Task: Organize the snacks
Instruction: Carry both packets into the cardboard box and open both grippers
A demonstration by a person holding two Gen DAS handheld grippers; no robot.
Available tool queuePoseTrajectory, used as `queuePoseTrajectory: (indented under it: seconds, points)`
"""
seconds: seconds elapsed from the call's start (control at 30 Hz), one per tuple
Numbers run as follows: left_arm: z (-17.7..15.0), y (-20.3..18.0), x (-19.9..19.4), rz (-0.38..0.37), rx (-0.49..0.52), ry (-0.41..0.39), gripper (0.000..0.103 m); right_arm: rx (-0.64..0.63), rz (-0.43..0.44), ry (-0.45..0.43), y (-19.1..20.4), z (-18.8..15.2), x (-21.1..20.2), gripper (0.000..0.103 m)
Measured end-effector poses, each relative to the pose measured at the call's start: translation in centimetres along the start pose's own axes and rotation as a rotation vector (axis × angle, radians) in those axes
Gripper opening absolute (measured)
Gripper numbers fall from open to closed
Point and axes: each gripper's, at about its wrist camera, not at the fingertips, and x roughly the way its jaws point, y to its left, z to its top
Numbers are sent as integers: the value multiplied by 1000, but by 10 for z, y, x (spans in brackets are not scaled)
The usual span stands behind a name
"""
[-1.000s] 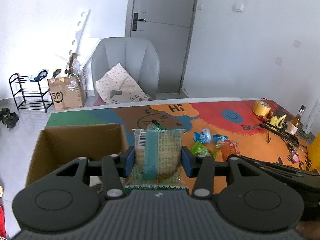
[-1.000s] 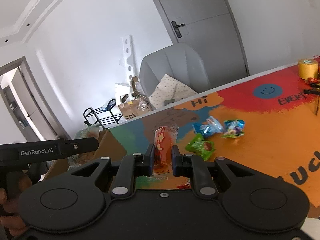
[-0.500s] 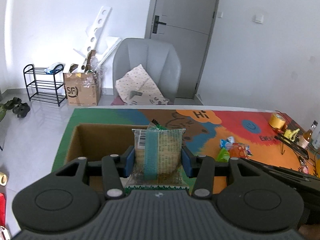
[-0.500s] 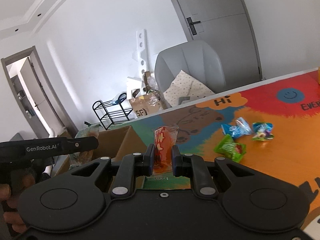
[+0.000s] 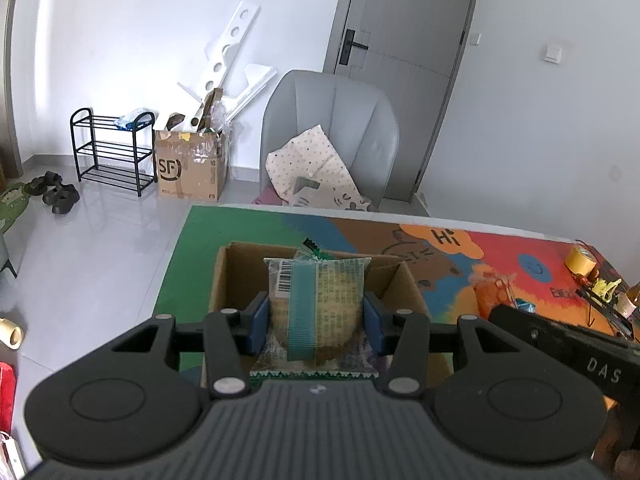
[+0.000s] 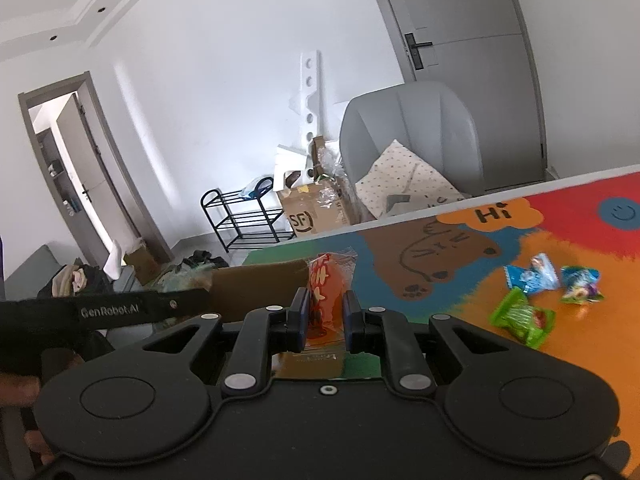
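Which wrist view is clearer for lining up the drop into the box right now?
Left wrist view: sharp and evenly lit, cardboard box centred behind the green-striped snack packet. Right wrist view: tilted, fisheye-bent, box mostly hidden behind the left gripper; red snack packet still crisp.

Cardboard box [image 5: 236,276] floor hidden behind green-striped packet [image 5: 316,304]; near wall behind left gripper [image 5: 316,320]. Packet print too small to read. Right of box, clutter [image 5: 604,292] by tape roll [image 5: 580,261] indistinct.
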Motion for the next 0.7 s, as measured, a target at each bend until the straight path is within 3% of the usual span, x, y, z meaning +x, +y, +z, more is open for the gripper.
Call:
queuePoseTrajectory:
  seconds: [0.47, 0.5, 0.57, 0.7]
  points:
    - [5, 24, -6, -3, -33, -11, 56, -39, 69, -5, 35, 14, 20, 16]
    - [5, 25, -7, 2, -37, -14, 58, -34, 80, -7, 36, 15, 21, 18]
    - [6, 27, -8, 8, -40, -16, 62, -4, 96, -8, 36, 17, 22, 30]
    - [6, 25, -12, 6, -38, -27, 77, 21, 86, -11, 26, 15, 16, 31]
